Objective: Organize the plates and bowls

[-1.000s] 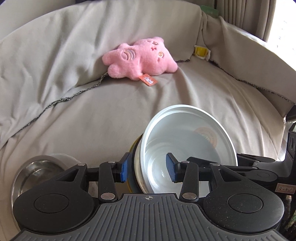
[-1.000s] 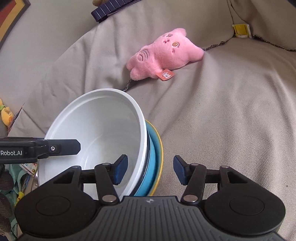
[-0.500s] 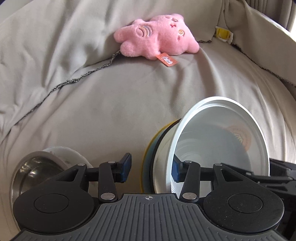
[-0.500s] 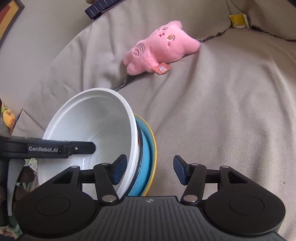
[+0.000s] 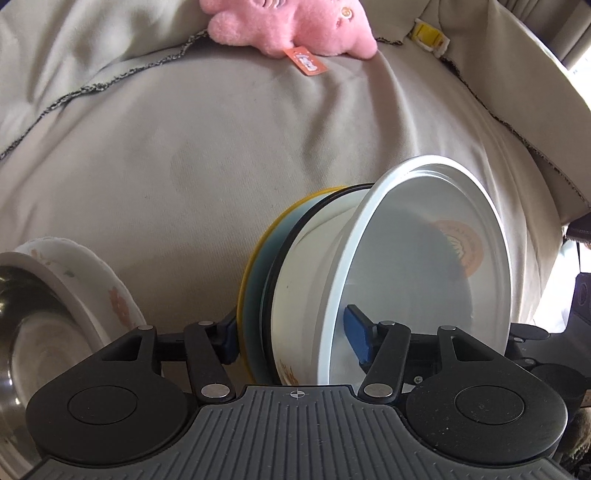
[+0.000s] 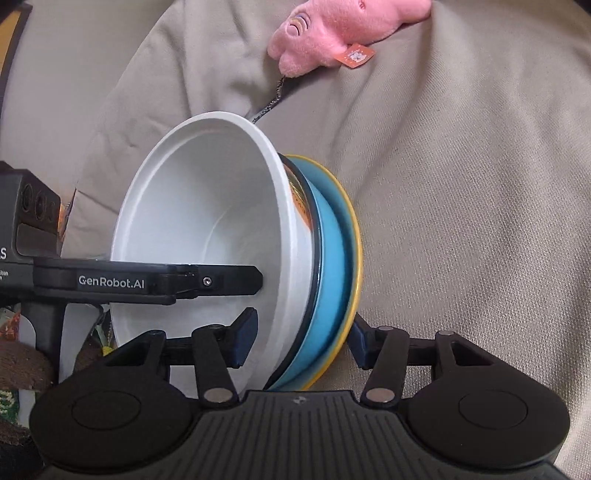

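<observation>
Both level tongs, left [image 5: 293, 338] and right [image 6: 301, 338], clamp the tilted bowl stack [image 6: 236, 236] edgewise.

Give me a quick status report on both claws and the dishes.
Left claw and right claw both straddle the tilted bowl stack; grip unclear. Floral bowl waits left. Pink plush far off.

Both wrist views sit close behind their tools, facing the tilted white plastic bowl [image 5: 424, 258] [image 6: 207, 229] from opposite sides; both share the pink plush toy [image 5: 295, 26] [image 6: 343, 33]
</observation>
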Action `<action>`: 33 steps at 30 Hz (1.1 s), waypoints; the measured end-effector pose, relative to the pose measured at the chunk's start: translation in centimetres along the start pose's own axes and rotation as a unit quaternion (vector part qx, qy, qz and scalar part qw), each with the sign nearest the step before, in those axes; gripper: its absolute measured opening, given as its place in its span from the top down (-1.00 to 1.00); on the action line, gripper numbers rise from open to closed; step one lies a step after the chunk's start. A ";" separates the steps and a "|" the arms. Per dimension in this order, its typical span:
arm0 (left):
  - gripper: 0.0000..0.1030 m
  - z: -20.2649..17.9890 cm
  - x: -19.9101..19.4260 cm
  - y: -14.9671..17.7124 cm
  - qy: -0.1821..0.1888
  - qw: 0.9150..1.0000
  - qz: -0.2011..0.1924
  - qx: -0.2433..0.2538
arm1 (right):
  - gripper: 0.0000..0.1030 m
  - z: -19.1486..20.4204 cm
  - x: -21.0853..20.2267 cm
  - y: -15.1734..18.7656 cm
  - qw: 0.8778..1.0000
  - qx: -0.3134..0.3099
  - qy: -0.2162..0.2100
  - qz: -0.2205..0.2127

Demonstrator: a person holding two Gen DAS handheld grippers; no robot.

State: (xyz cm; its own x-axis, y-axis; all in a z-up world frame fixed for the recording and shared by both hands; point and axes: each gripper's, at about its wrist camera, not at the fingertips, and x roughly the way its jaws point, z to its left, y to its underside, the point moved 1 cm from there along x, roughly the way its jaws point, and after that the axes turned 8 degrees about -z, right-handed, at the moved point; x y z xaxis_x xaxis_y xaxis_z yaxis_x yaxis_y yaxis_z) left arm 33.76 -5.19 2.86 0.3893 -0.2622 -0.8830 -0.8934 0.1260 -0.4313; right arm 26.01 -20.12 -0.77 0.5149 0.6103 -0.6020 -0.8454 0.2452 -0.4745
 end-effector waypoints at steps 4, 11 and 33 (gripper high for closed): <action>-0.27 -1.3 0.1 -1.0 0.004 1.000 -0.015 0.020 | -0.01 0.1 -0.2 -0.4 1.000 -0.015 0.020 -0.016; -0.16 -2.7 2.1 -3.0 0.010 1.000 -0.016 0.002 | 0.00 -3.8 -1.9 -2.9 0.997 0.041 0.028 -0.062; 0.18 -6.4 0.2 -4.4 -0.131 0.985 -0.053 0.104 | -0.11 -5.2 -5.1 -3.6 0.980 0.073 0.080 -0.170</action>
State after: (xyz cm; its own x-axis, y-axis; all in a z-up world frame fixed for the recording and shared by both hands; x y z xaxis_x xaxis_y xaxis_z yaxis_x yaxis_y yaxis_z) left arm 36.28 -11.95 5.75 0.5464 -0.0322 -0.8369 -0.7902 0.3114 -0.5279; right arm 27.18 -28.00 0.63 0.7754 0.3522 -0.5242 -0.6272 0.5261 -0.5743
